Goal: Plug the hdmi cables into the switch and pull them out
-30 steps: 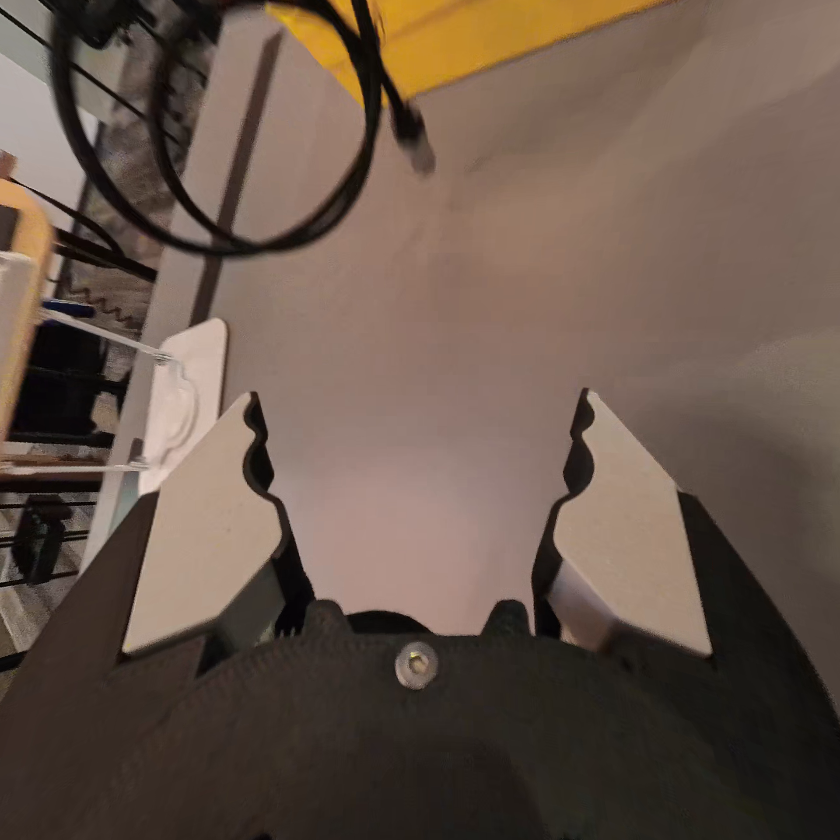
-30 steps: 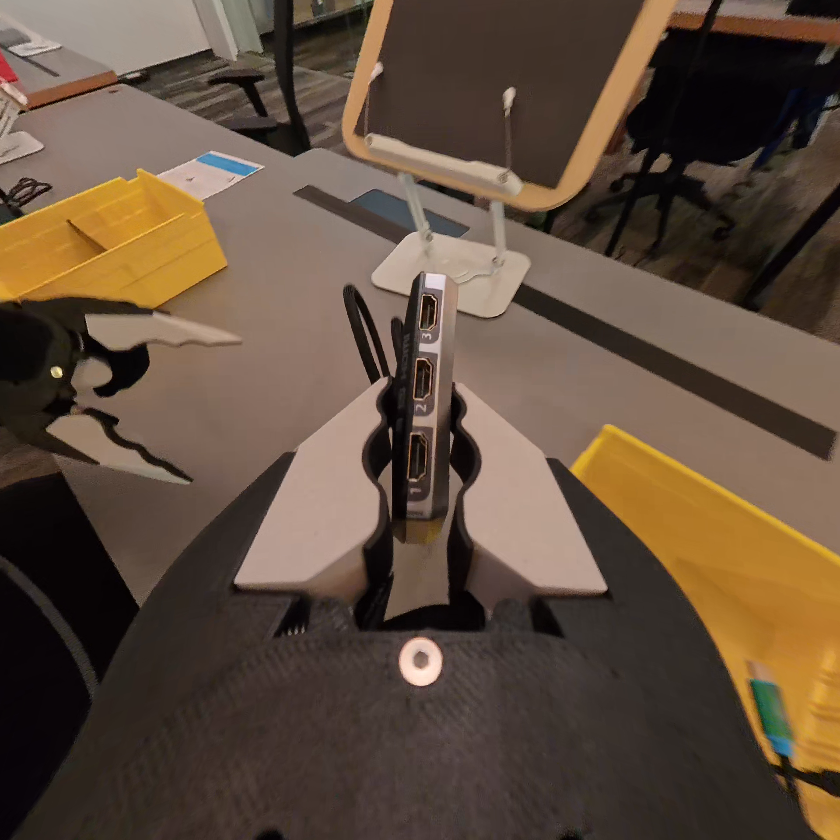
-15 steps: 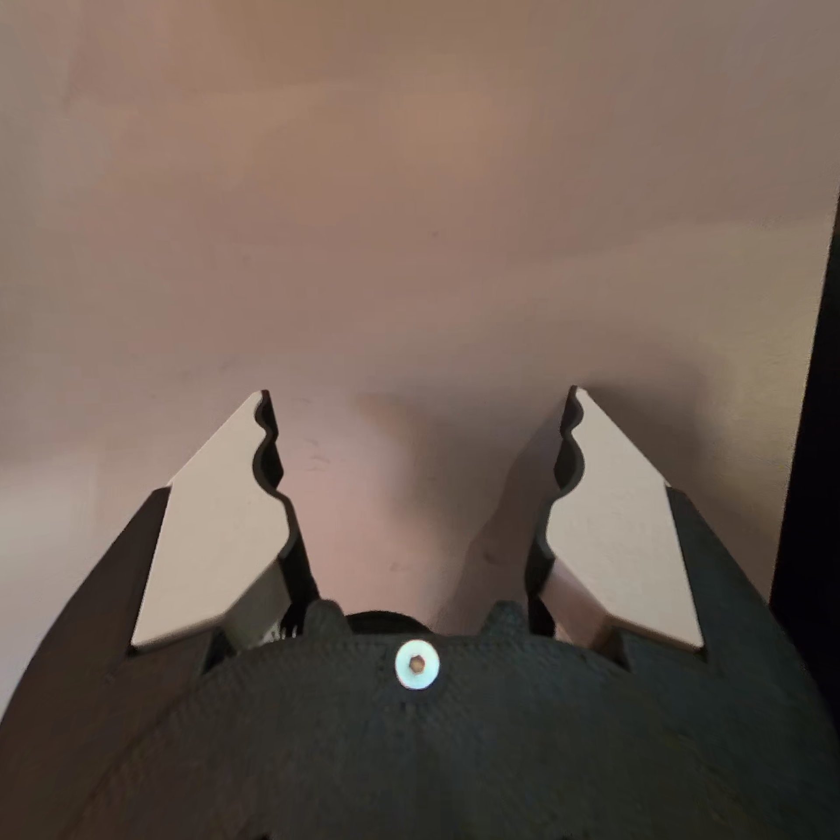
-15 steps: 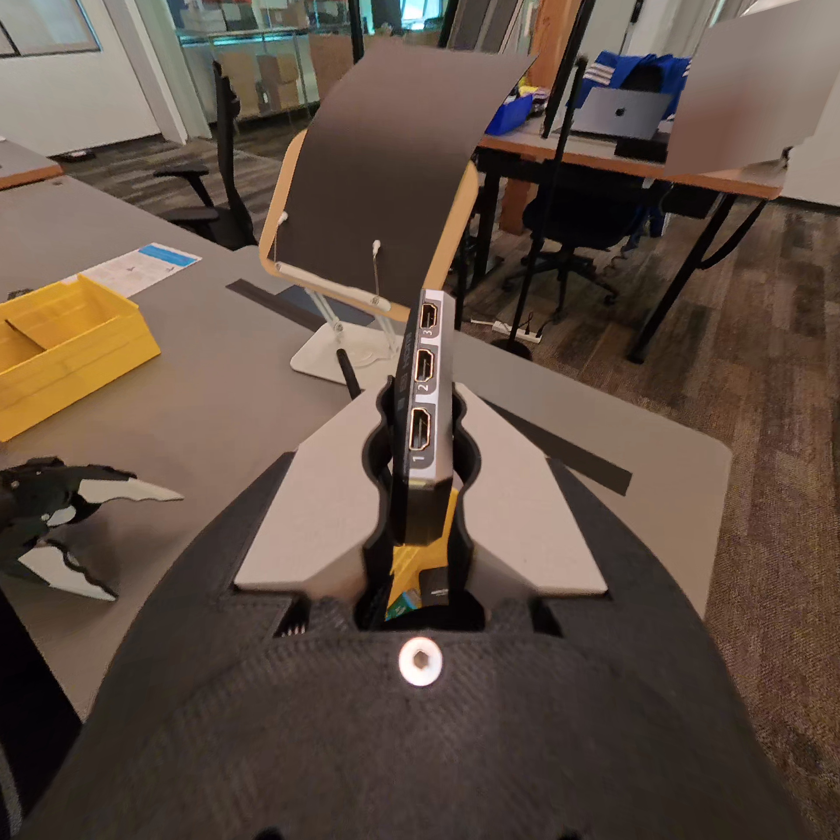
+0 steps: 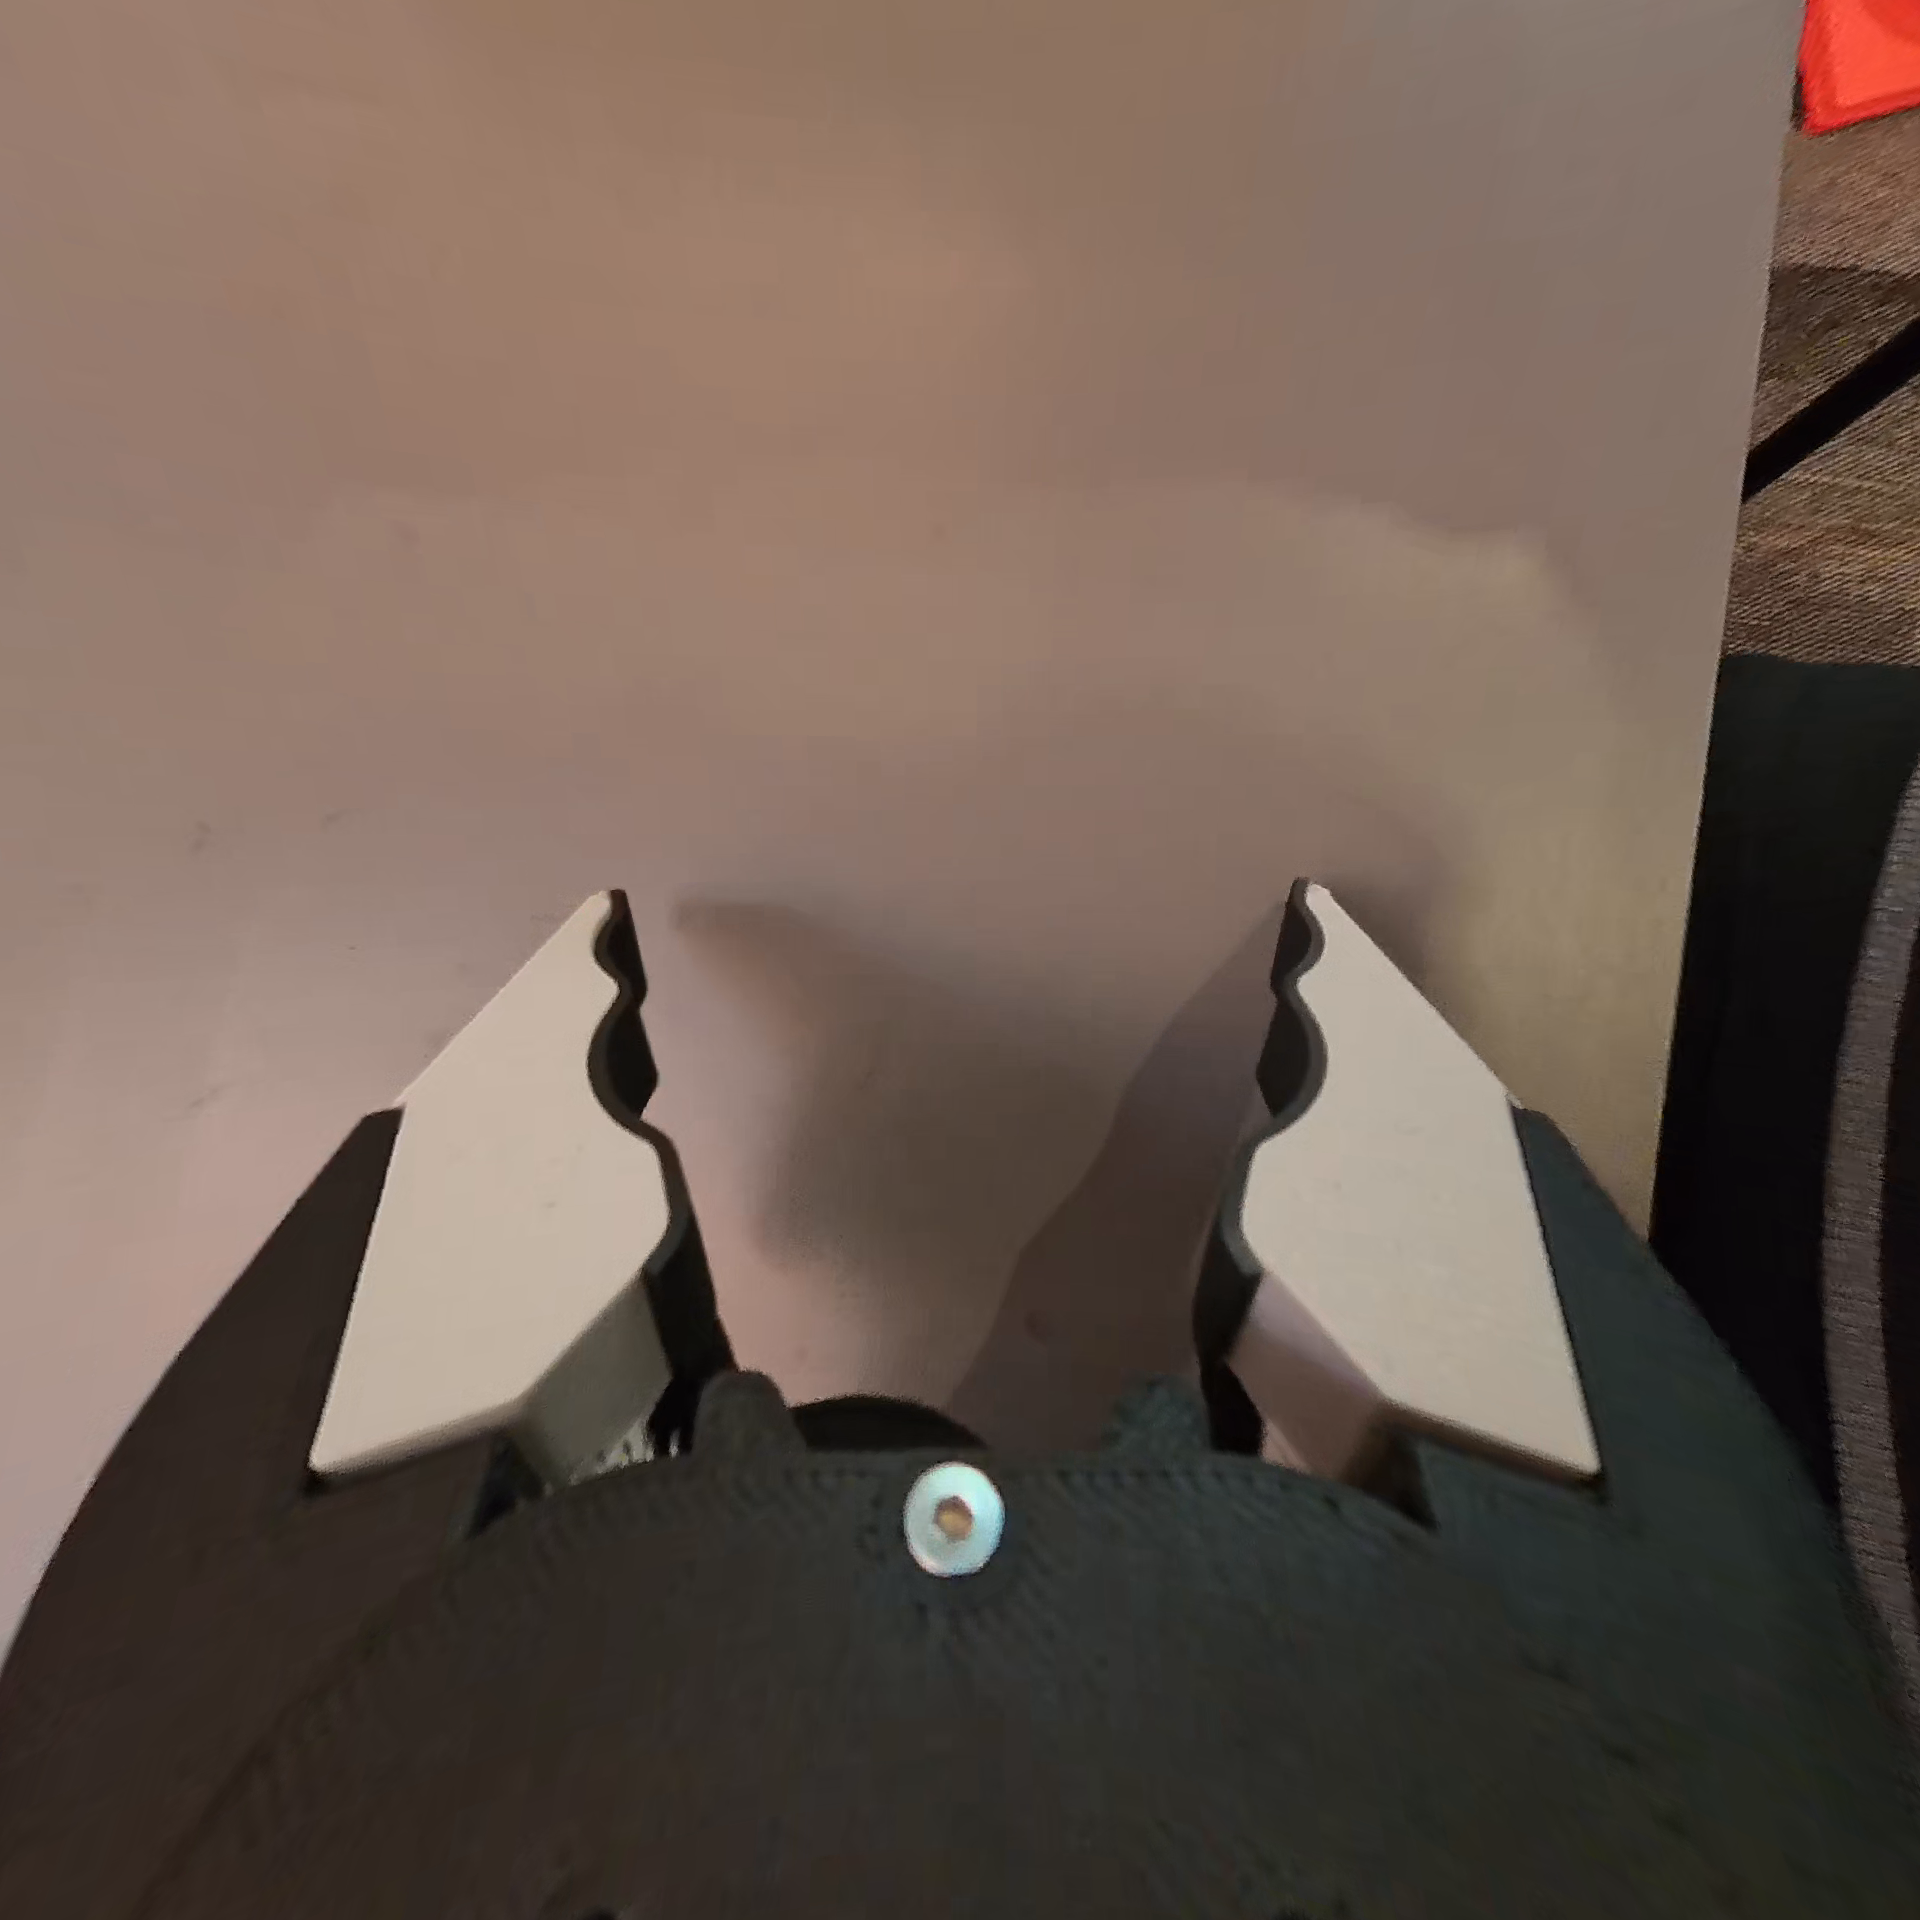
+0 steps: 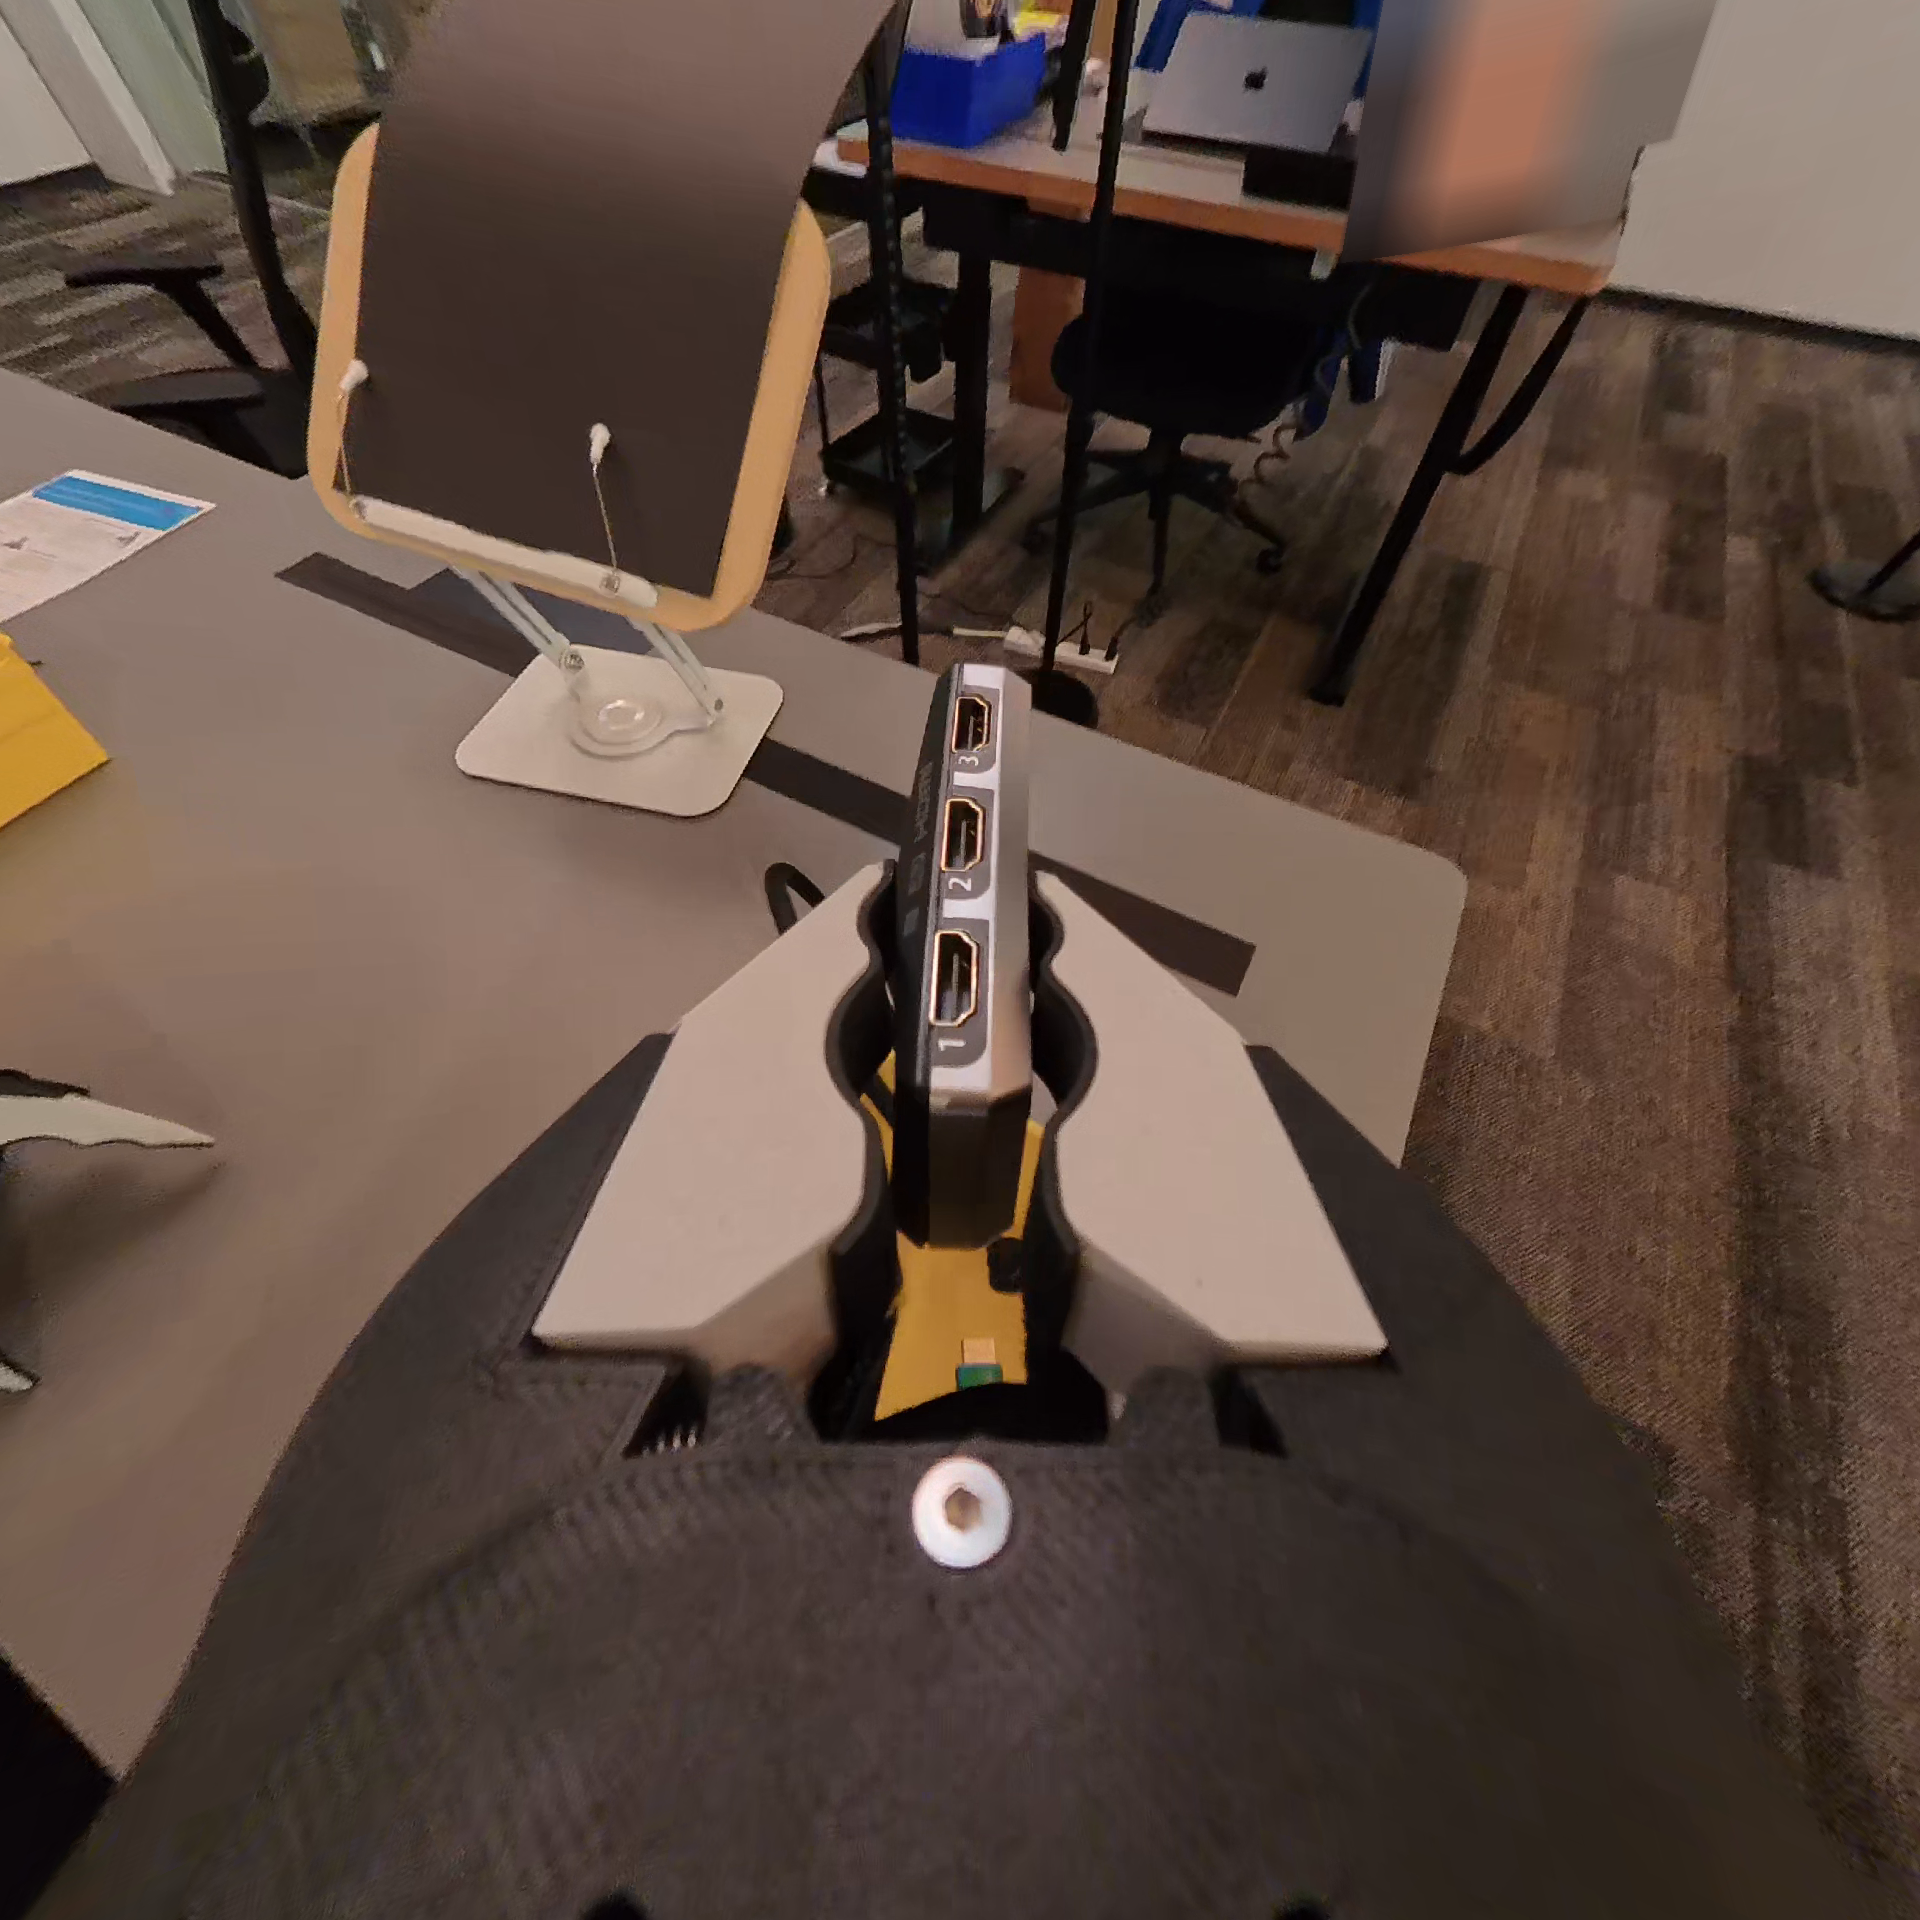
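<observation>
My right gripper [image 6: 961,894] is shut on the HDMI switch [image 6: 971,940], a slim grey and black box held on edge, raised above the grey table [image 6: 312,935]. Its three gold-rimmed ports face me and all are empty. A bit of black cable [image 6: 784,894] shows just behind the left finger. My left gripper [image 5: 951,899] is open and empty, pointing down at bare tabletop [image 5: 831,468] close below it. One of its fingers [image 6: 99,1122] shows at the left edge of the right wrist view. No HDMI cable plug is in view.
A tablet-like board on a white stand [image 6: 623,727] stands at the back of the table. A yellow bin [image 6: 42,738] is at far left, another yellow bin [image 6: 951,1340] shows under my right gripper. The table's edge [image 5: 1725,727] is at right, with chair fabric [image 5: 1870,1143] beyond it. Left tips to right tips: about 55 cm.
My right gripper has swung right and lifted with the switch, so the floor and far desks show now. My left gripper has dropped to bare tabletop; the black cable and yellow bin left its view.
</observation>
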Demonstrator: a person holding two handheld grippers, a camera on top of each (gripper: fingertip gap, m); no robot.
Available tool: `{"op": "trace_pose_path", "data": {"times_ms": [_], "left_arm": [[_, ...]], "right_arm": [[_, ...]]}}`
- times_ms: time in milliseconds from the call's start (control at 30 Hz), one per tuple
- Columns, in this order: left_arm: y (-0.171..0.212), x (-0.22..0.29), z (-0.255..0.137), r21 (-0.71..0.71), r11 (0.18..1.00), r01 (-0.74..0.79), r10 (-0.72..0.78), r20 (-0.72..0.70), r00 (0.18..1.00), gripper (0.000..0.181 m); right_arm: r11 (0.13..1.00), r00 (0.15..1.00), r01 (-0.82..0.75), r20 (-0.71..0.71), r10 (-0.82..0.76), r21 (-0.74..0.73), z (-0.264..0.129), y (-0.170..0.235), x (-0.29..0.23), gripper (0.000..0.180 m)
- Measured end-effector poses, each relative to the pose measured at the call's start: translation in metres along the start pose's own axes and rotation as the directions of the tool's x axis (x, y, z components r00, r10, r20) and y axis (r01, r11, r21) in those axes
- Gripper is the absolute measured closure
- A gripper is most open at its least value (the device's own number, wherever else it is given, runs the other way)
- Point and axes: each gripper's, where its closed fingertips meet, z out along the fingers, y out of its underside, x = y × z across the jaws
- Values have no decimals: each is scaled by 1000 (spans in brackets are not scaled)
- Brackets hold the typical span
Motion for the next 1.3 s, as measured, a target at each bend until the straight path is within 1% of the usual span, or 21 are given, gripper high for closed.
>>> {"op": "trace_pose_path", "data": {"times_ms": [233,500,667,867,967,1033,1100,1167,1233,1300], "left_arm": [[-3,6,6,14,999,35,-35,-47,998,62],[-3,6,8,9,999,49,-48,-62,997,61],[-3,6,8,9,999,50,-49,-63,997,61],[-3,6,8,10,999,52,-52,-61,997,61],[-3,6,8,11,999,52,-52,-62,997,61],[-4,6,8,11,999,52,-52,-62,997,61],[-4,6,8,12,999,53,-52,-62,997,61],[-4,7,9,12,999,53,-52,-61,997,61],[-4,7,8,13,998,53,-53,-61,997,61],[-4,7,8,13,998,54,-53,-60,997,61]], "right_arm": [[989,994,-80,62,89,-124,19,49,12,161],[958,982,-160,56,178,-240,41,108,24,161],[936,983,-153,49,177,-316,62,141,25,161],[892,993,-95,26,118,-441,88,179,25,160],[850,998,-17,40,45,-526,96,198,20,160],[838,997,15,73,30,-546,101,199,13,160],[820,996,68,87,-22,-569,102,200,12,160],[803,982,176,154,-106,-570,106,199,3,160],[778,943,318,265,-201,-542,108,196,-17,160],[716,908,415,304,-288,-562,108,195,-24,160]]}}
